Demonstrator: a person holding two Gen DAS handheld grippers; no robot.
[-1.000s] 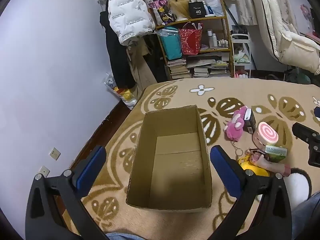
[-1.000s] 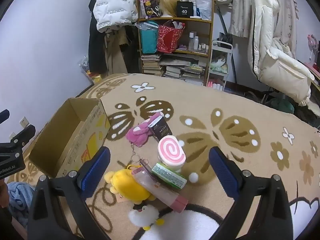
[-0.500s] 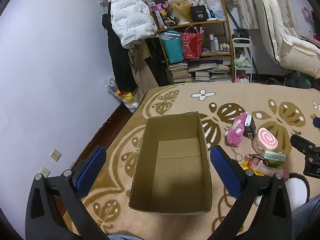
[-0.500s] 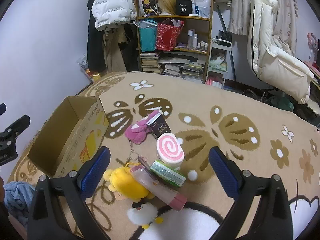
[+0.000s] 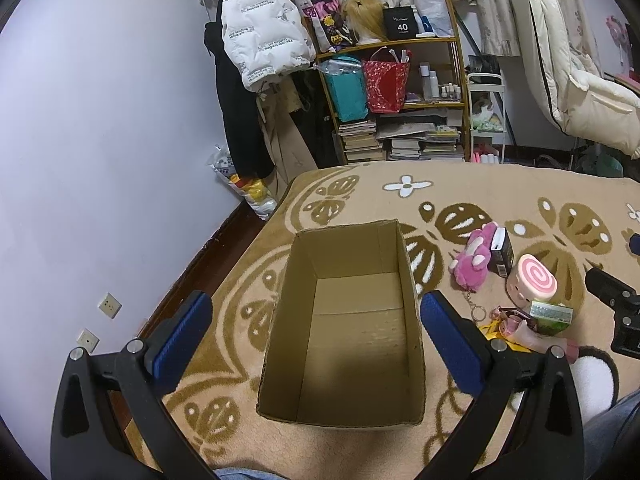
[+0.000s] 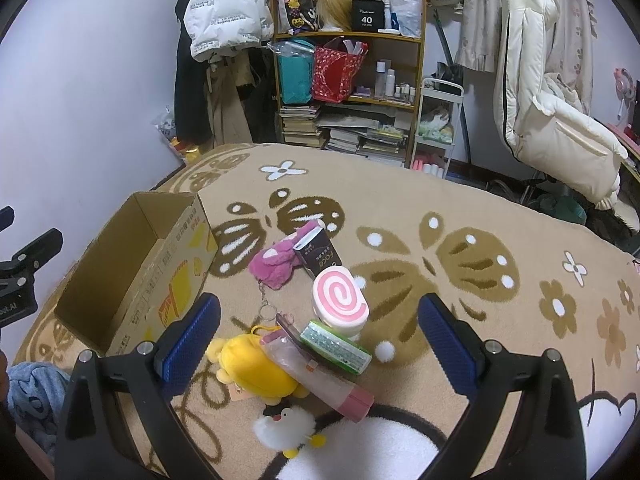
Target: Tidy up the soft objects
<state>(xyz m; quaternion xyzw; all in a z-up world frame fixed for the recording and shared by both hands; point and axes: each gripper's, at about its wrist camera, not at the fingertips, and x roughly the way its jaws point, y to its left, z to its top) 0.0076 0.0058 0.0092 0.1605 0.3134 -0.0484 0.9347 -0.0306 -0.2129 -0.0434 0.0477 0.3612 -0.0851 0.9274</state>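
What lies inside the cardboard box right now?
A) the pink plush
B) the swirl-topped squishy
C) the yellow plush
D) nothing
D: the left wrist view looks straight into the cardboard box and shows only its bare floor; the yellow plush and pink plush lie on the rug.

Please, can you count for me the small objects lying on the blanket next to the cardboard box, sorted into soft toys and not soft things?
Soft toys: 4 - pink plush, yellow plush, white penguin plush, swirl roll cushion.
Not soft: 3 - black carton, green packet, pink tube.
Total: 7
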